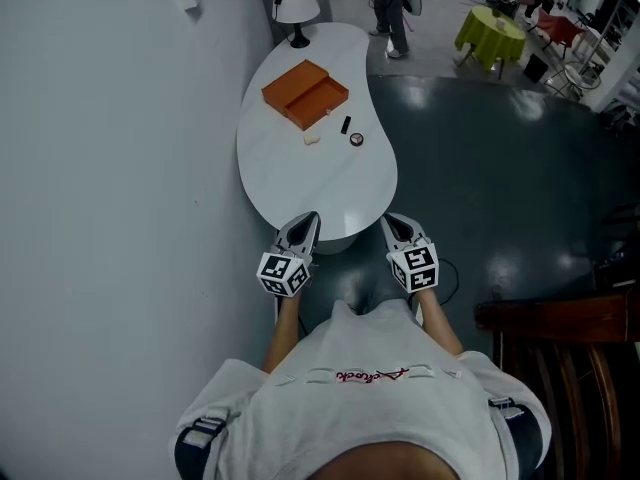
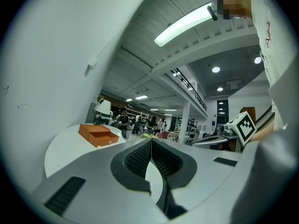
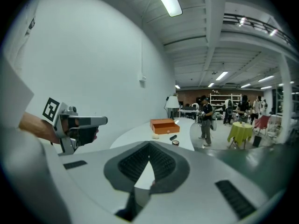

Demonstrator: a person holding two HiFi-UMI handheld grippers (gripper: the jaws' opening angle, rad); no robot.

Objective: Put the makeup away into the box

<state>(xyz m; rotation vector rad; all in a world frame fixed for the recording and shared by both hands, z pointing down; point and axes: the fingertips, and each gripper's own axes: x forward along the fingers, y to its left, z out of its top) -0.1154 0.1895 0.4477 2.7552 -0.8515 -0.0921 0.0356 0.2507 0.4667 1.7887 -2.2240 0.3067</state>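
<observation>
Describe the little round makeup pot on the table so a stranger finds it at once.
On the white curved table, three small items lie just this side of the orange box. The round pot is the one nearest the table's right edge: a flat dark-rimmed disc, unlike the black tube and the cream lump beside it.

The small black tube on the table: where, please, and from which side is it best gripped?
Probably across its narrow middle, from above: the black tube lies flat, long axis pointing away from the person, both long sides free. The round case sits close by its near end, so avoid that end.
</observation>
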